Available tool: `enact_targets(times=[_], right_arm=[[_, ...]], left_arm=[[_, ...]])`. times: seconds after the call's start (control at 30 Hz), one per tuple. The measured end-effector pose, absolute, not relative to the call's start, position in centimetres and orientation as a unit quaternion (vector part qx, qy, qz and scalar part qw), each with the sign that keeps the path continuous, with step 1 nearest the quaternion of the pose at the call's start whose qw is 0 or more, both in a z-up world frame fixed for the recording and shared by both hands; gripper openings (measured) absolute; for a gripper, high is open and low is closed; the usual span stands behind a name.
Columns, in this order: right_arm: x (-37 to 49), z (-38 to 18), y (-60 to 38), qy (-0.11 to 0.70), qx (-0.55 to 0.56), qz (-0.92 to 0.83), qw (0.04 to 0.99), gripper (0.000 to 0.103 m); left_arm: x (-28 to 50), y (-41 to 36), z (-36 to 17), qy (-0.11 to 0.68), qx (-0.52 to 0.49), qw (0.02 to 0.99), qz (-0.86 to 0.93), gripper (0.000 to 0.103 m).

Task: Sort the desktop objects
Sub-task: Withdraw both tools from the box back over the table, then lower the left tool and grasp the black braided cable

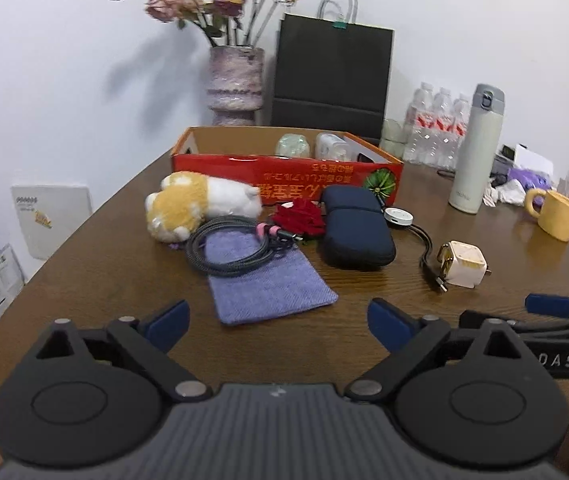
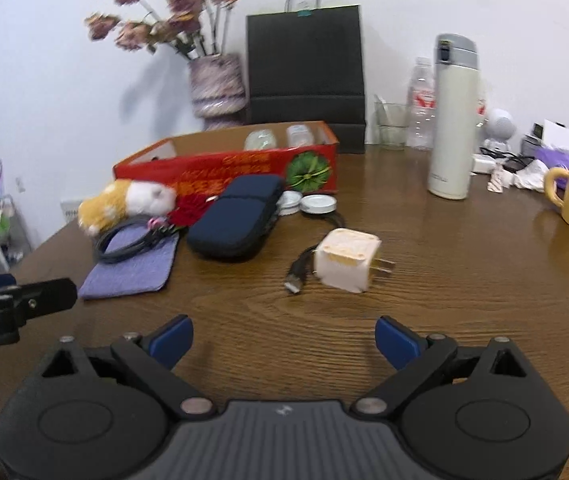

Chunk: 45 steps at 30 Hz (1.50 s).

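Both grippers, left gripper [image 1: 278,322] and right gripper [image 2: 284,340], hover with jaws spread and empty over the worktop [image 2: 444,280], apparently approaching; unsorted clutter lies before the red box [image 1: 284,172]; next, likely close on the purple pouch [image 1: 268,280] or white charger [image 2: 346,260]

Both views were taken low over the desk [image 1: 364,288], angled downward toward the far wall. The red box [image 1: 284,172] and white charger [image 2: 346,260] were shared; the right view sat nearer the charger.
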State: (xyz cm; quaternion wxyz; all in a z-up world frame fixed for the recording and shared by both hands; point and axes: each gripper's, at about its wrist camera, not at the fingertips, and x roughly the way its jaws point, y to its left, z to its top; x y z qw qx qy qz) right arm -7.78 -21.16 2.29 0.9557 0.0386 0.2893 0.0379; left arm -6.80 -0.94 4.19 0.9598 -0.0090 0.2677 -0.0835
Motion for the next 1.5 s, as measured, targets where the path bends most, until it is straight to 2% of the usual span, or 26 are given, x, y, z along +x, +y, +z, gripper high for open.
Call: enact_targets(times=[0.17,0.27,0.47,0.53,0.63,0.7,0.8,0.87,0.93,1.0,1.07,1.1,1.5], right_arm=[[-7.2,2.2,-21.7,0.256,0.019,0.017,0.966,0.103],[-5.4,2.0,-21.9,0.280,0.015,0.014,0.960,0.103],[-2.3,1.2,-22.7,0.308,0.026,0.012,0.951,0.103],[-1.5,1.1,-23.0,0.310,0.030,0.007,0.950,0.098],[-0.3,0.9,-23.1,0.319,0.033,-0.008,0.947,0.086],[0.4,0.8,-23.3,0.322,0.041,-0.008,0.946,0.081],[1.2,0.6,-23.5,0.324,0.048,-0.015,0.945,0.077],[1.5,0.7,-23.7,0.324,0.053,-0.016,0.944,0.077],[1.9,0.7,-23.9,0.324,0.060,-0.018,0.944,0.076],[2.2,0.7,-24.1,0.323,0.065,-0.019,0.944,0.074],[2.4,0.9,-24.2,0.318,0.070,-0.018,0.945,0.065],[2.5,0.9,-24.3,0.320,0.070,-0.018,0.945,0.065],[1.1,2.4,-24.5,0.282,0.053,-0.023,0.958,0.065]], left_arm=[[-3.5,-1.8,3.7,0.282,0.002,0.955,-0.090,0.083],[-1.3,-1.7,3.3,0.299,-0.006,0.951,-0.082,0.075],[2.5,-1.4,3.2,0.301,0.002,0.951,-0.077,0.074],[3.8,-1.2,2.9,0.316,-0.002,0.946,-0.067,0.073],[5.1,-0.9,2.3,0.336,-0.012,0.939,-0.070,0.060],[5.6,-0.9,2.0,0.346,-0.011,0.935,-0.072,0.052],[6.0,-1.3,1.7,0.353,-0.002,0.932,-0.079,0.052],[6.3,-1.5,1.5,0.359,-0.002,0.930,-0.082,0.056],[6.6,-1.8,1.5,0.359,0.006,0.930,-0.083,0.055],[6.7,-2.2,1.6,0.358,0.017,0.930,-0.082,0.027],[6.8,-2.3,1.8,0.362,0.013,0.928,-0.086,0.019],[6.8,-2.1,1.9,0.362,0.004,0.928,-0.089,0.018],[3.4,-1.1,6.5,0.312,-0.040,0.947,-0.070,0.013]])
